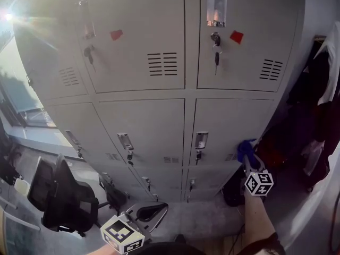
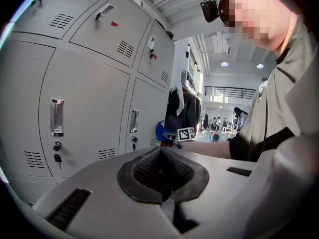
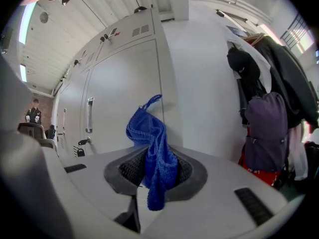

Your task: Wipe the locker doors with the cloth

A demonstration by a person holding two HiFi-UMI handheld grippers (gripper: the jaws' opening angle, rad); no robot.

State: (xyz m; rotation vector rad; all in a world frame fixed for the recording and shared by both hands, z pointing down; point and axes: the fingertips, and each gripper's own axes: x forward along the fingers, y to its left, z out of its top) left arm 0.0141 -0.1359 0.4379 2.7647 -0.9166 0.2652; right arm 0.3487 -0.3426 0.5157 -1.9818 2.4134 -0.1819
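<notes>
A bank of grey metal lockers [image 1: 159, 116] fills the head view, each door with a handle, a keyhole and vent slots. My right gripper [image 1: 248, 157] is shut on a blue knitted cloth [image 3: 152, 148], whose bunched top [image 1: 245, 147] is close to the right edge of the middle-row right door [image 1: 234, 126]; I cannot tell whether it touches. The cloth's tail hangs down over the jaws in the right gripper view. My left gripper [image 2: 162, 176] is held low, away from the lockers, its jaws shut on nothing.
Keys hang from the upper right door's lock [image 1: 215, 54]. A black office chair [image 1: 66, 201] stands at the lower left. Coats and a purple bag [image 3: 269, 128] hang to the right of the lockers. A window [image 1: 21, 100] lies at the left.
</notes>
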